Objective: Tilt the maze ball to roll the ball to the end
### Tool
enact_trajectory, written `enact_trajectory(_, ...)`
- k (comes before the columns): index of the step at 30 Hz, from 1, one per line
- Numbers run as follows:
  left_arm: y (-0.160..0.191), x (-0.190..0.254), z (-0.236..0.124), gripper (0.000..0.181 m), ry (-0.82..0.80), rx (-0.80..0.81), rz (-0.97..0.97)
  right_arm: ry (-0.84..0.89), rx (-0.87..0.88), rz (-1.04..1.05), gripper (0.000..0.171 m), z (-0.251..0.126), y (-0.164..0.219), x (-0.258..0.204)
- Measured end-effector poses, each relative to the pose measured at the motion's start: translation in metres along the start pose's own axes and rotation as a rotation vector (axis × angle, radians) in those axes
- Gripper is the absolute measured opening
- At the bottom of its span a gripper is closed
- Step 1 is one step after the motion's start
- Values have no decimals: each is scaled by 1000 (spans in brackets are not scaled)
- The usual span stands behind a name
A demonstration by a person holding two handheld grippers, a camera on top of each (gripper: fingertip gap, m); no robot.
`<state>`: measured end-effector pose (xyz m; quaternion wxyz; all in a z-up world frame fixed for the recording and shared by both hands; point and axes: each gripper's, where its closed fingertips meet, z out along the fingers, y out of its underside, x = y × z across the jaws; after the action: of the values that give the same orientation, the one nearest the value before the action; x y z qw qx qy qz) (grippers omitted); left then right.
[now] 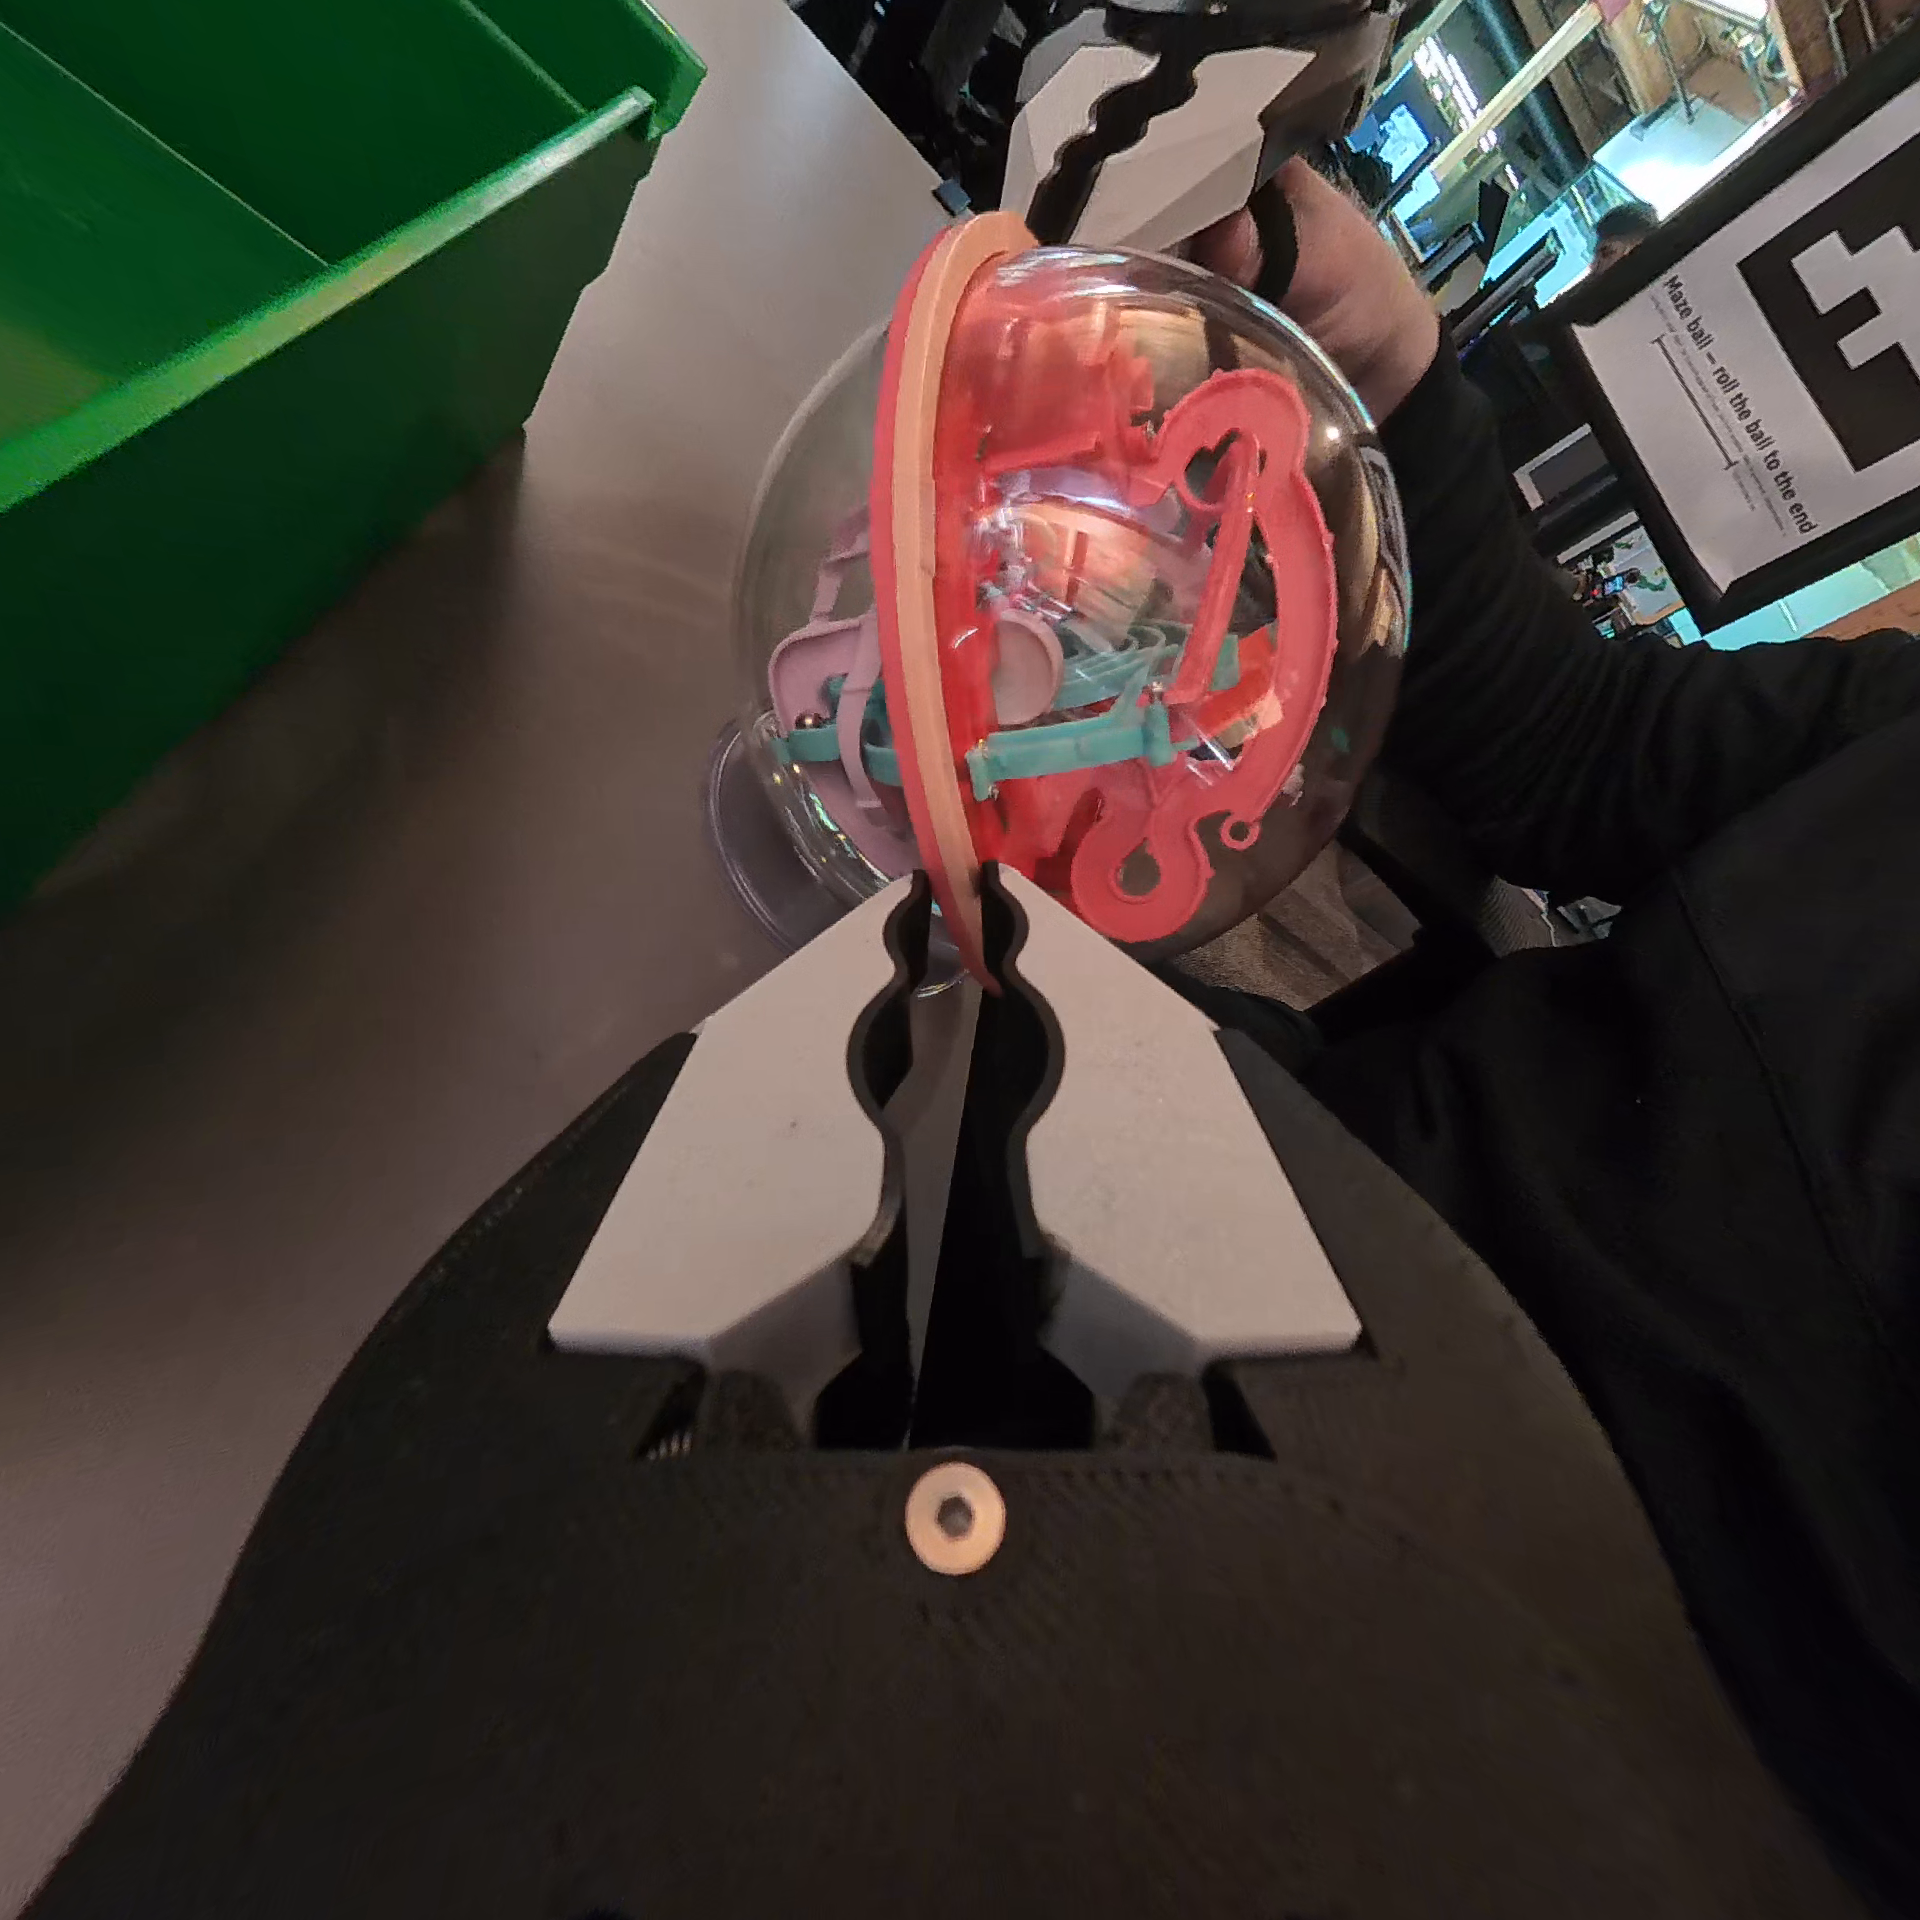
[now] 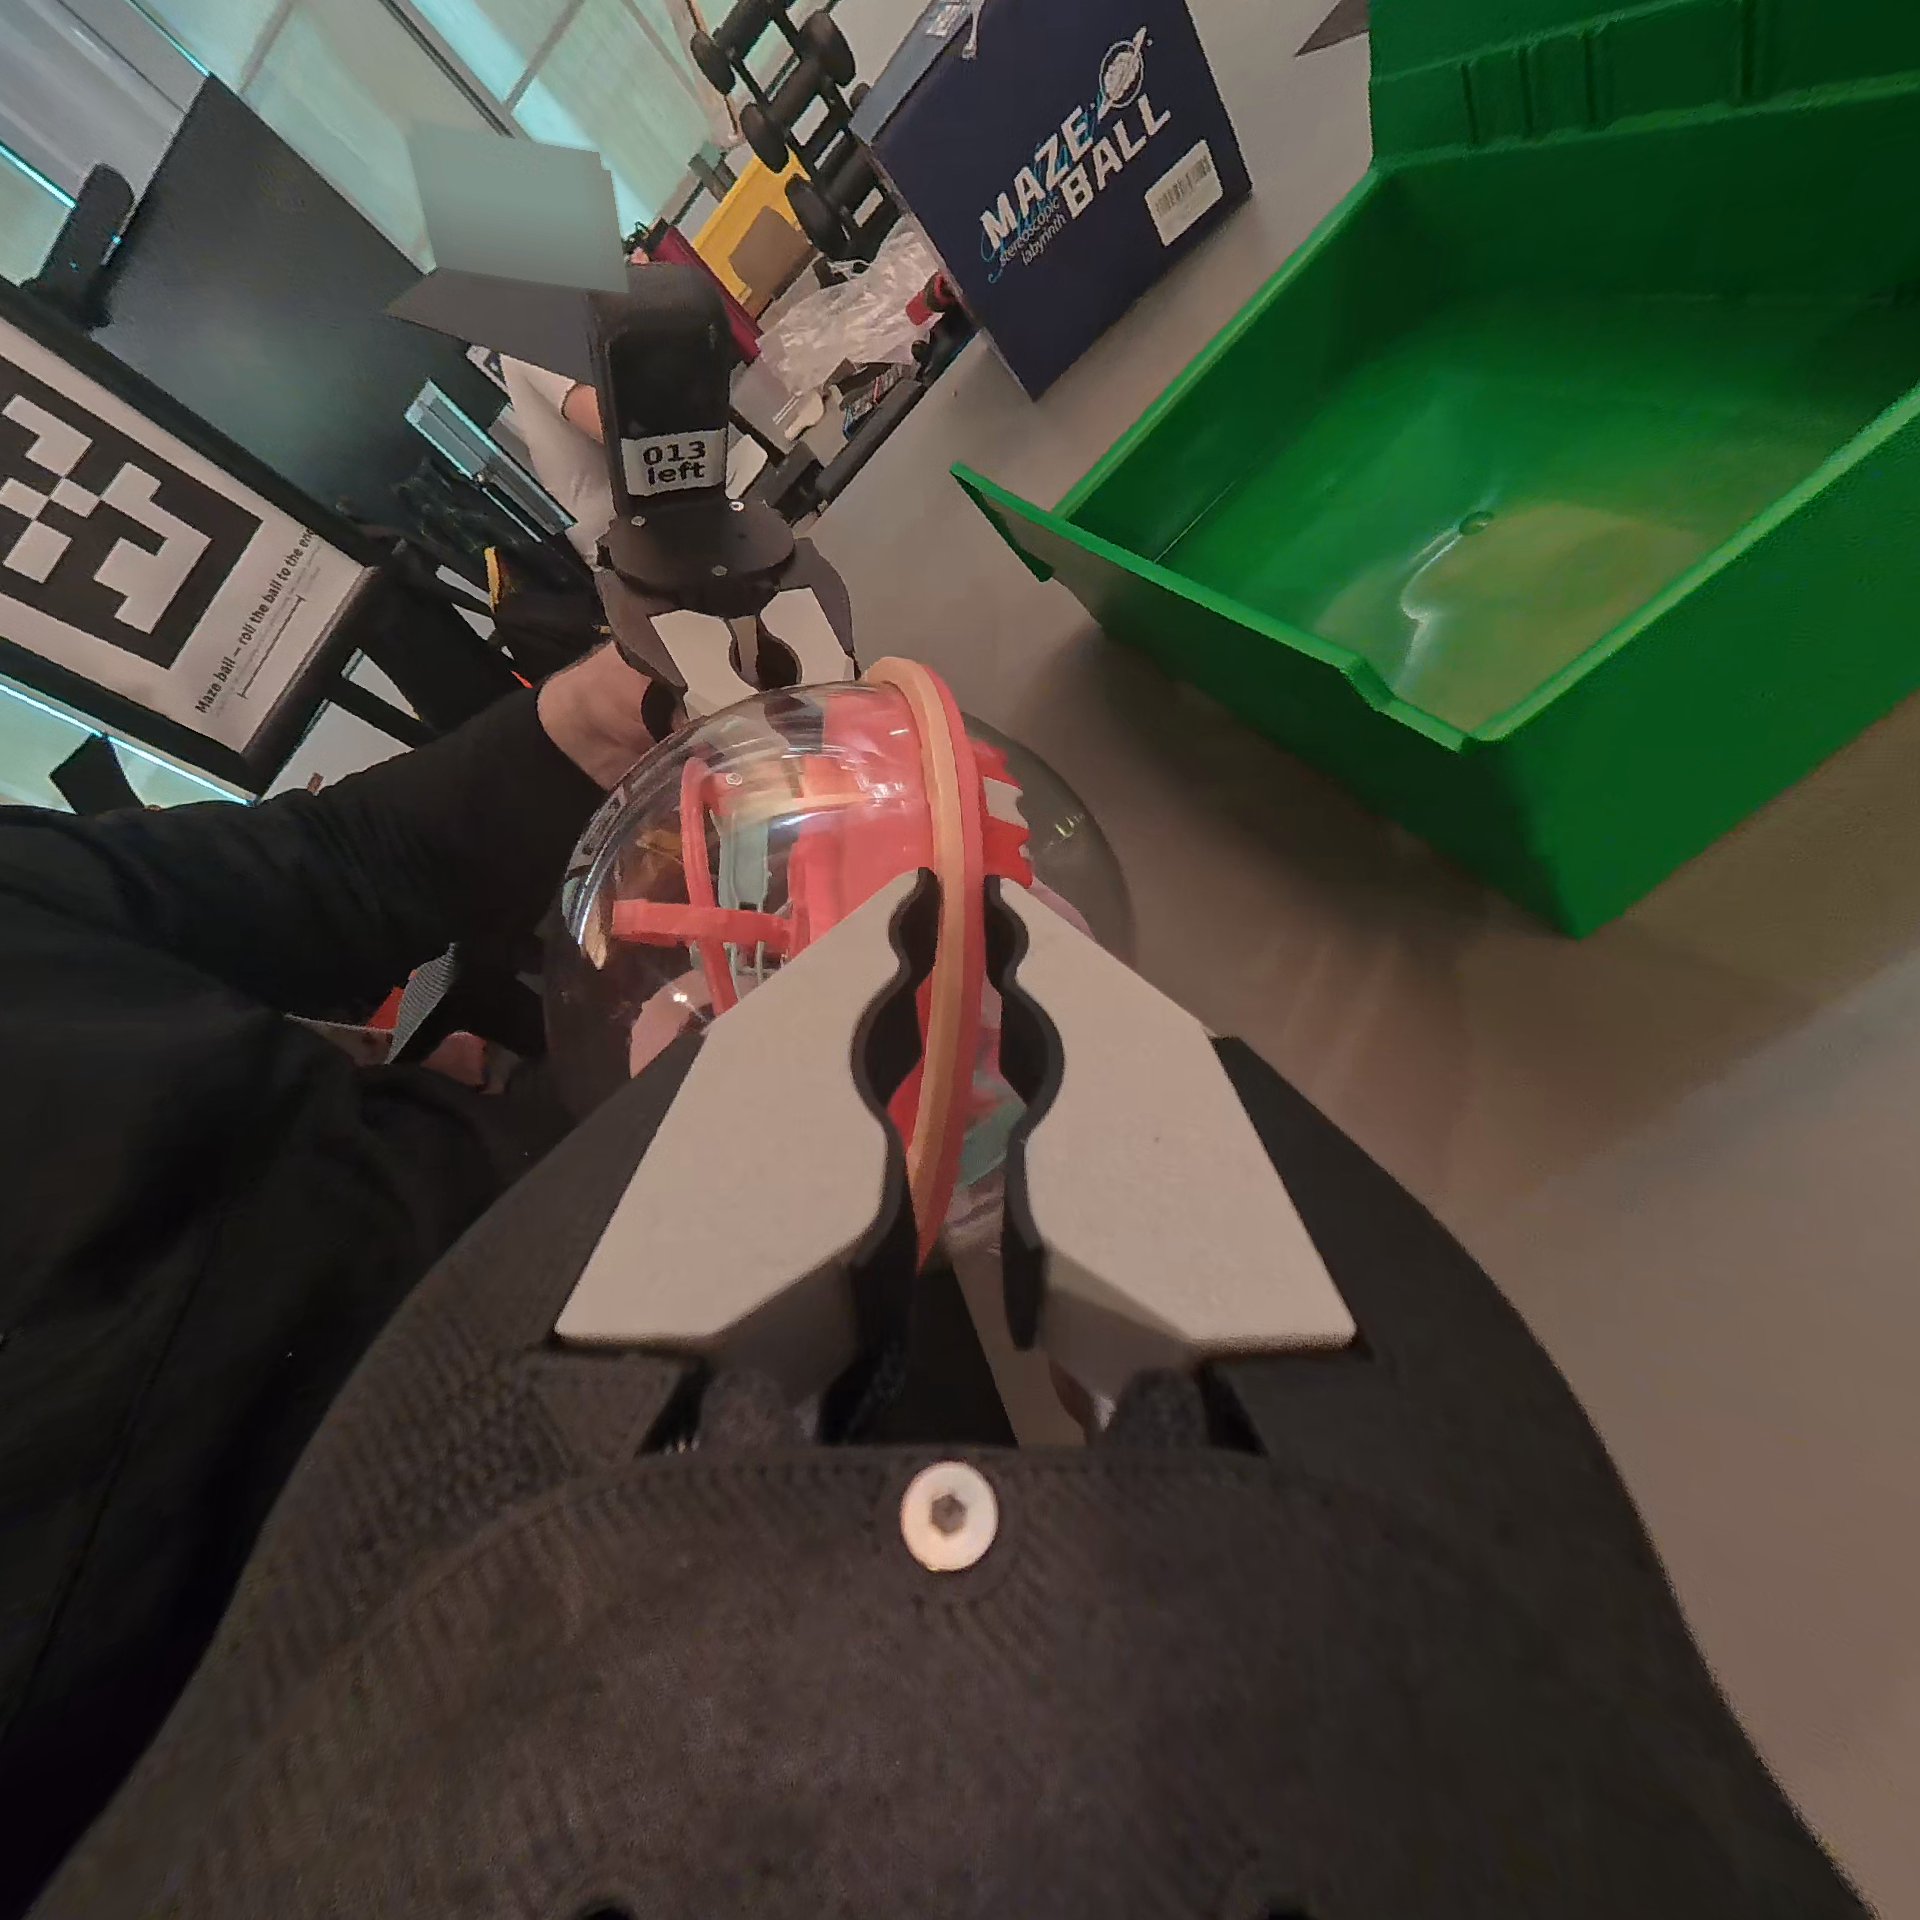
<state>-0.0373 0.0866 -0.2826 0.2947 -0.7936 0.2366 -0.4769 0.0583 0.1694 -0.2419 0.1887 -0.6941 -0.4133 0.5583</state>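
i hold the maze ball (image 1: pixel 1081 613) up off the grey table (image 1: pixel 312 831) between my two grippers, each one pinched on the pink and cream rim band (image 1: pixel 914 540) that circles the clear sphere. my left gripper (image 1: pixel 958 883) has its fingers closed narrow on the near edge of that band, the wavy black pads pressing it from both sides. my right gripper (image 2: pixel 954 894) bites the same band on the opposite side of the sphere, its fingers drawn in around it too. inside the clear shell i see pink, teal and lilac tracks, and a small metal ball (image 1: pixel 812 718) sits low on the lilac part, on the table side of the band. a clear round stand (image 1: pixel 748 821) rests on the table under the sphere. a green bin (image 2: pixel 1558 540) stands on the table near by, and a dark blue box (image 2: pixel 1060 177) is farther back.
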Motion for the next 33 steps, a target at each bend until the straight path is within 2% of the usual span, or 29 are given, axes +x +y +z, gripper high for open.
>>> enact_trajectory(33, -9, -8, 2, 8, -8, 19, -36, 60, -11, 38, 5, -1, 17, 27)
